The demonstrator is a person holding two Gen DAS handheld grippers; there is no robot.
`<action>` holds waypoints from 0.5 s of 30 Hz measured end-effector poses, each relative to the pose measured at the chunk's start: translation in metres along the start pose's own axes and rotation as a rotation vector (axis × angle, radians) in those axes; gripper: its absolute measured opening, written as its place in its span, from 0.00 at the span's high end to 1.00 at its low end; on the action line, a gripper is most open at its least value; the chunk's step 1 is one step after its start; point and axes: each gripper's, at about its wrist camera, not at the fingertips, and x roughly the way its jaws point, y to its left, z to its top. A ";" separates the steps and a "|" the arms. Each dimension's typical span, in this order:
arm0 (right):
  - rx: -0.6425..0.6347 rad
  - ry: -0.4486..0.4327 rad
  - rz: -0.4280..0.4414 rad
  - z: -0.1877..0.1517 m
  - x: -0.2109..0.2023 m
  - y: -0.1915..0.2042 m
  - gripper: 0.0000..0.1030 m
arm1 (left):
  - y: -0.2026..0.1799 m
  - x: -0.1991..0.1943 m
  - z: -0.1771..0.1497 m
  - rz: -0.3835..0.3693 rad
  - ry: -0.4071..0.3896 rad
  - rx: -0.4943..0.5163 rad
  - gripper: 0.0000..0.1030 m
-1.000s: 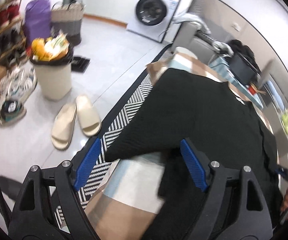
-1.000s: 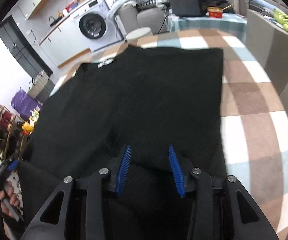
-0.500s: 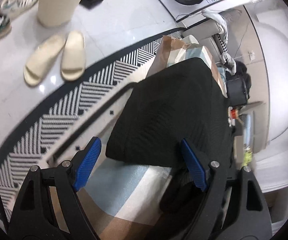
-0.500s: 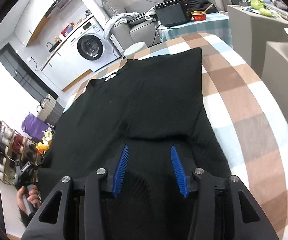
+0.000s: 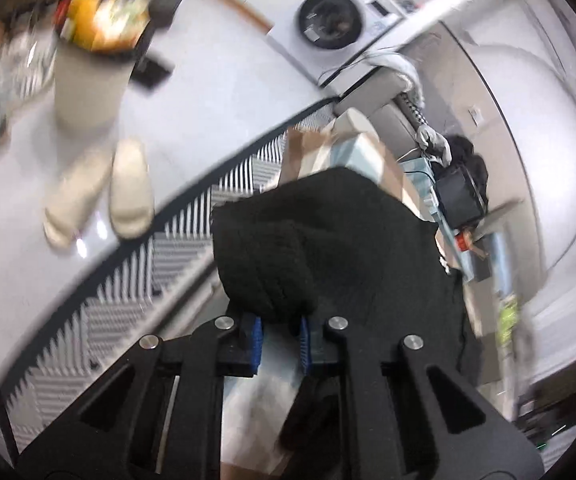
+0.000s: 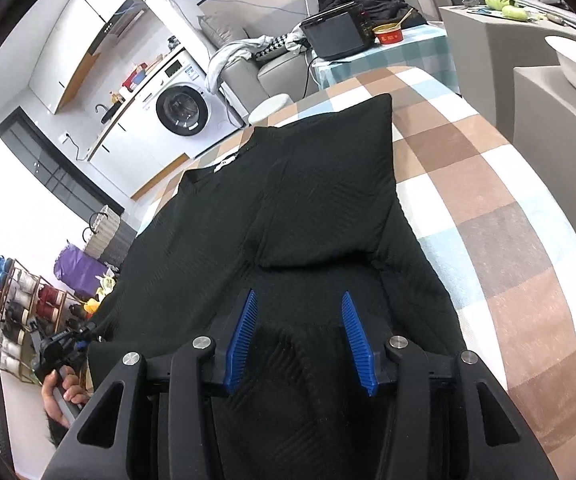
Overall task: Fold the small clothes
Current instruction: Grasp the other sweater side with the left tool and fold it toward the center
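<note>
A black knit sweater (image 6: 288, 216) lies spread on the checked tablecloth (image 6: 499, 208) of the table. The left hand-held gripper (image 5: 281, 334) is closing on a bunched edge of the sweater, apparently at its corner; blur limits certainty. The right hand-held gripper (image 6: 295, 336) sits over the near hem, jaws apart, gripping nothing.
</note>
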 end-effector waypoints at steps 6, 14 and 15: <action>-0.003 0.001 0.007 -0.006 -0.004 -0.002 0.56 | -0.139 -0.018 0.005 -0.016 -0.131 0.380 0.90; 0.017 -0.002 -0.004 -0.010 -0.009 -0.009 0.56 | -0.246 0.030 -0.094 -0.212 0.172 0.692 0.69; 0.020 -0.002 -0.005 -0.011 -0.010 -0.009 0.55 | -0.239 0.031 -0.097 -0.197 0.179 0.682 0.66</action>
